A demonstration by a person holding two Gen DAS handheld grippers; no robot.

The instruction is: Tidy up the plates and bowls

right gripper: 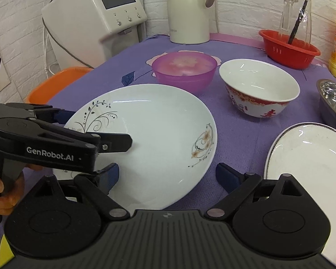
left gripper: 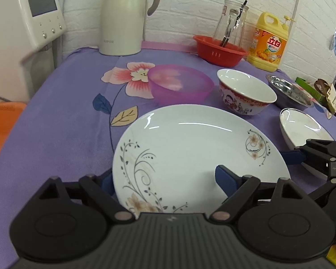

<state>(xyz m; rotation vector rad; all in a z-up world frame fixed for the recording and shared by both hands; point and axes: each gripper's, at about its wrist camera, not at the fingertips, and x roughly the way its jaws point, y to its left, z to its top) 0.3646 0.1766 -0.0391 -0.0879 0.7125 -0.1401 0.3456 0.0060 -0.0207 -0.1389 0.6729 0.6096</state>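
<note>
A white plate with flower sprigs (left gripper: 190, 148) (right gripper: 150, 134) lies on the purple flowered cloth. My left gripper (left gripper: 165, 180) is open and straddles the plate's near-left rim, one blue pad outside the rim and the other above the plate's inside; neither pad presses on it. My right gripper (right gripper: 168, 176) is open at the plate's near-right edge, its left pad over the plate and its right pad over bare cloth. One of its fingers (left gripper: 291, 157) reaches in beside the plate's right rim. Behind stand a purple plastic bowl (right gripper: 183, 69) and a red-patterned white bowl (right gripper: 259, 87).
A second white plate with a grey rim (right gripper: 309, 154) lies at the right, a steel bowl (right gripper: 333, 98) behind it. At the back are a red basket (right gripper: 286, 51) holding a glass carafe, a yellow detergent bottle (left gripper: 268, 42), a cream jug (left gripper: 123, 18) and a white appliance (right gripper: 94, 15).
</note>
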